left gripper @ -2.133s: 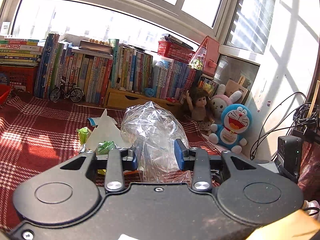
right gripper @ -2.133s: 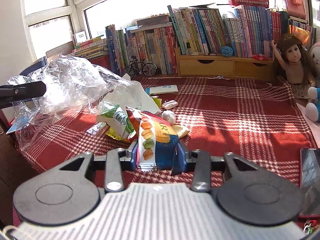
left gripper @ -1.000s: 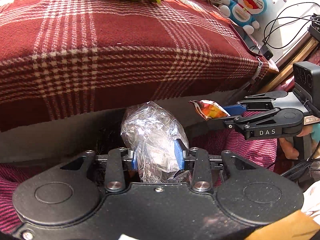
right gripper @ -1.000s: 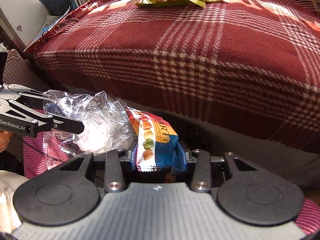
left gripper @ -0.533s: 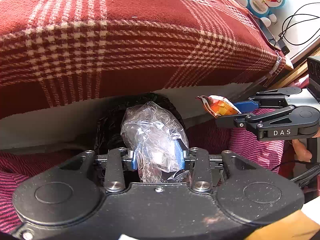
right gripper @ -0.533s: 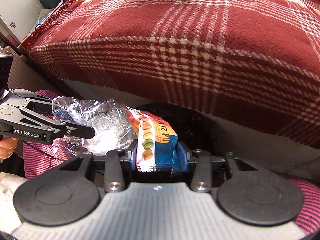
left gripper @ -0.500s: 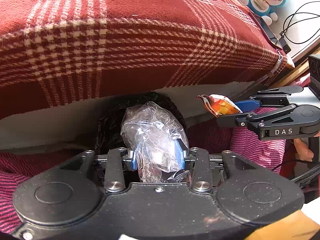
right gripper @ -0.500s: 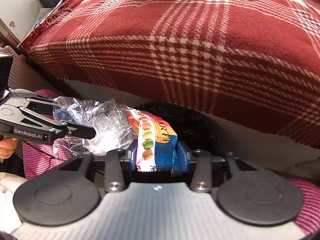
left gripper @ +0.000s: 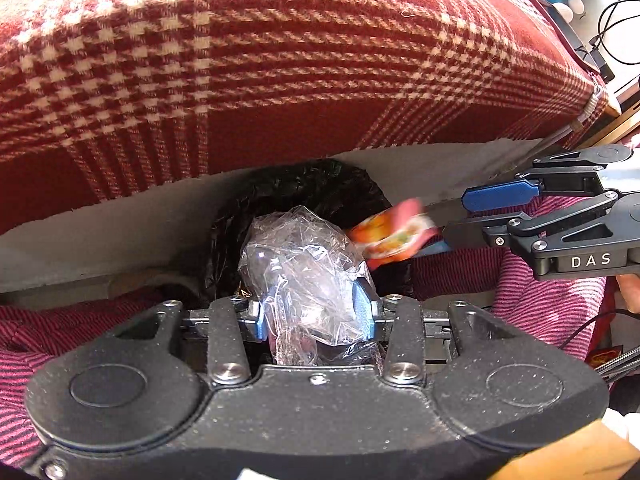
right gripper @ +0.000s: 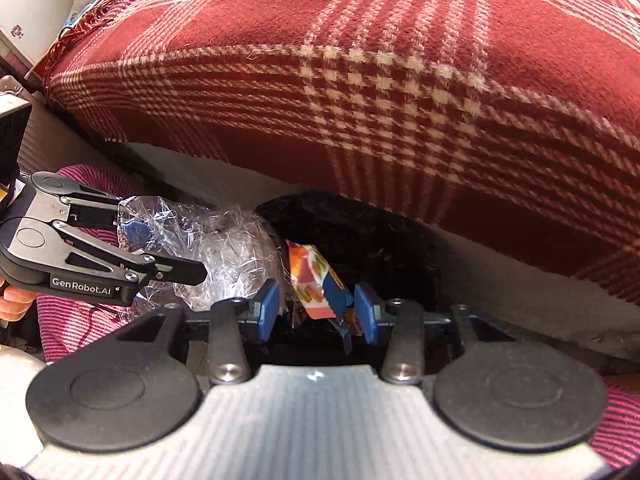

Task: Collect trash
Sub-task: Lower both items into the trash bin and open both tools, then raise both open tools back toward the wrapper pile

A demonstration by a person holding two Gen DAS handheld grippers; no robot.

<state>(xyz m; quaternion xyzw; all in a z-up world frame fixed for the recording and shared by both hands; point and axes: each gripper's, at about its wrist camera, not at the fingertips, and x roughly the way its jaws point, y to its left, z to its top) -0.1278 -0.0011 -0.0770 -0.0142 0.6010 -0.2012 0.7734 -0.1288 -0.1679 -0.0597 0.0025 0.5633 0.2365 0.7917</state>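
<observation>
Above the black bin bag (left gripper: 304, 192), the light, crinkly plastic wrap (left gripper: 308, 276) is pinched by the left gripper (left gripper: 316, 314); the slippery snack packet (right gripper: 316, 284) is being released from the widening right gripper (right gripper: 316, 312).

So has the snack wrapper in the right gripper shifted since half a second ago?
Yes. The snack wrapper has tilted and slipped down toward the black bin bag as the right gripper's jaws have just been opening.
</observation>
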